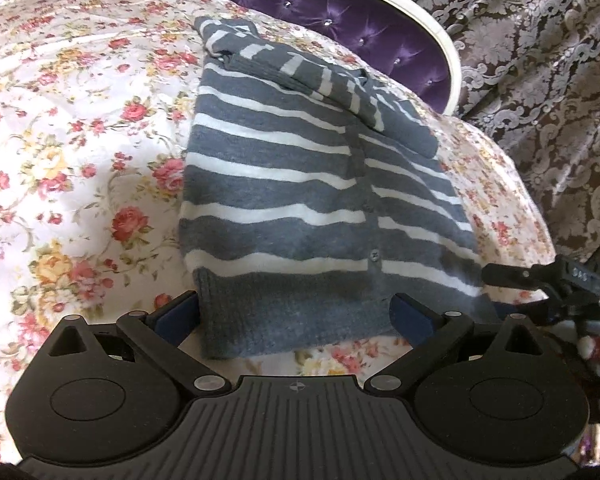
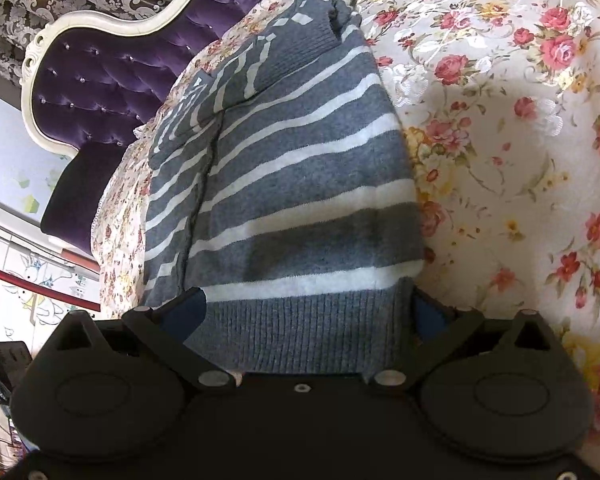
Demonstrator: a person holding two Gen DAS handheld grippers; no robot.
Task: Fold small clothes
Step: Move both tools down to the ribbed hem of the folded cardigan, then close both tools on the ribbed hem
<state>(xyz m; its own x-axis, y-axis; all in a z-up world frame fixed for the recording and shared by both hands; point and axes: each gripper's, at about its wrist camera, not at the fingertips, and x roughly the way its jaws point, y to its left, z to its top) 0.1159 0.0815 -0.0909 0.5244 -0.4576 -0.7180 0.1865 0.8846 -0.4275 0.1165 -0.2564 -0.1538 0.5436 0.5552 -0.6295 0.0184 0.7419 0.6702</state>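
A small grey cardigan with white stripes (image 1: pixel 284 184) lies flat on the floral bedspread (image 1: pixel 60 160), a sleeve folded across its top. My left gripper (image 1: pixel 296 316) is open, its blue-padded fingers (image 1: pixel 176 312) straddling the ribbed hem's left part. The cardigan also fills the right wrist view (image 2: pixel 292 184). My right gripper (image 2: pixel 308 312) is open, its fingers (image 2: pixel 188 308) on either side of the ribbed hem (image 2: pixel 300 332), which reaches into the jaws. The right gripper's tip shows in the left wrist view (image 1: pixel 540 276) at the cardigan's right corner.
A purple tufted headboard with a white frame (image 1: pixel 364 20) stands behind the bed. Patterned curtains (image 1: pixel 540 60) hang at the right. In the right wrist view the bed edge (image 2: pixel 116 240) drops off at the left, with the headboard (image 2: pixel 100 72) beyond.
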